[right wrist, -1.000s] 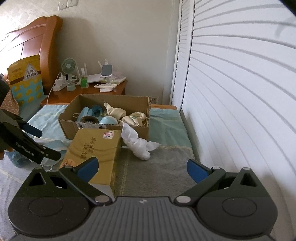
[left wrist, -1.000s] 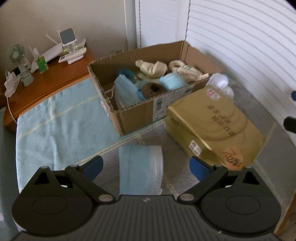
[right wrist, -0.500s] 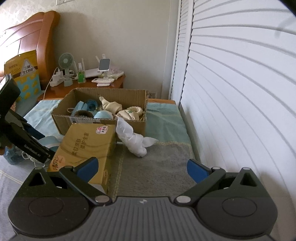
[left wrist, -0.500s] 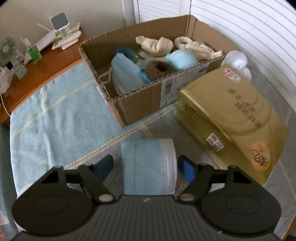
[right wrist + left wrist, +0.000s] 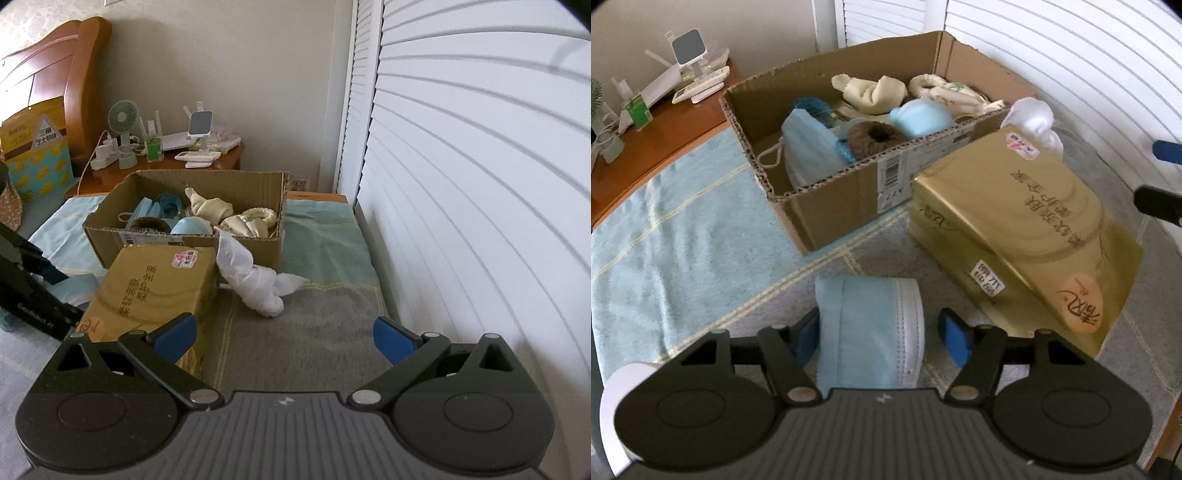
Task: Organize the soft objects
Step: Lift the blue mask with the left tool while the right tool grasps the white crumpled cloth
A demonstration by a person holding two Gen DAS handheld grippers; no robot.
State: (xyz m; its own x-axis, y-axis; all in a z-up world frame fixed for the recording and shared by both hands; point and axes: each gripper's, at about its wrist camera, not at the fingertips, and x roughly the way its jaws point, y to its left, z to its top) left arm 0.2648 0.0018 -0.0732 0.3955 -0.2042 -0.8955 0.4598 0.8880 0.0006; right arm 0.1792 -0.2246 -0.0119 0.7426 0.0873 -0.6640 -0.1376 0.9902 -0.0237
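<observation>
Left gripper straddles a folded light-blue face mask, its blue pads close on either side; the left pad touches the mask edge while a narrow gap shows at the right, so the jaws are partly closed but not clamped. That mask lies on the grey and teal bed cover, just in front of a cardboard box holding more masks, a brown scrunchie, a pale blue round item and cream cloth pieces (all loosely piled). A gold tissue pack sits beside the box, and a white cloth lies just past it. Right gripper hangs wide apart over the grey cover, holding nothing.
</observation>
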